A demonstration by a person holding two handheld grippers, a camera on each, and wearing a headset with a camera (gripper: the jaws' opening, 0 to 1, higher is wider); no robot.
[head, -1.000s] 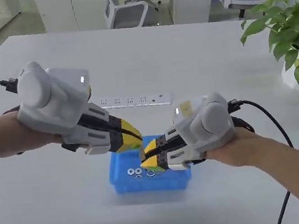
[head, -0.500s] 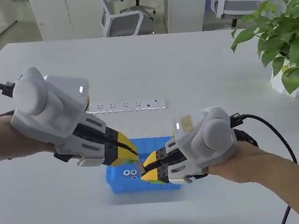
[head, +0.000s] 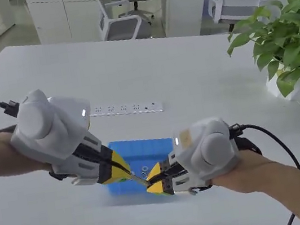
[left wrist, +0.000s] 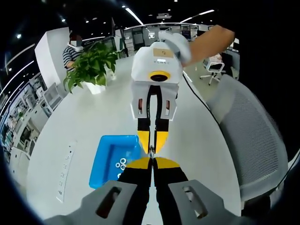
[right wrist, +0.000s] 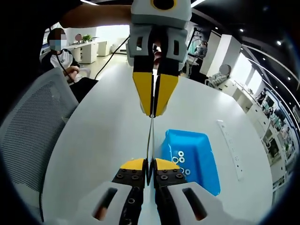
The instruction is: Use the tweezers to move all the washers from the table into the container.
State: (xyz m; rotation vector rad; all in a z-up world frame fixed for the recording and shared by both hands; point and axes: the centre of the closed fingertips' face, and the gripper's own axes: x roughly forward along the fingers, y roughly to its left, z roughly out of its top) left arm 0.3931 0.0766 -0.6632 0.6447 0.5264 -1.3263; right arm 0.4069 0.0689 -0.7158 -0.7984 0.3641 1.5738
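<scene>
Washers, small silver metal rings, lie in the blue plastic container, well in from the white table's far edge; we see none outside, so likely done. Left gripper and right gripper both clamp thin metal tweezers, jaws closed.

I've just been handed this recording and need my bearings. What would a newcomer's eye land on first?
The left gripper and the right gripper meet tip to tip in the middle. Both have their jaws closed on the thin metal tweezers between them. Just beyond them on the white table sits a bright blue container with several washers inside. A leafy green plant stands at the right.
</scene>
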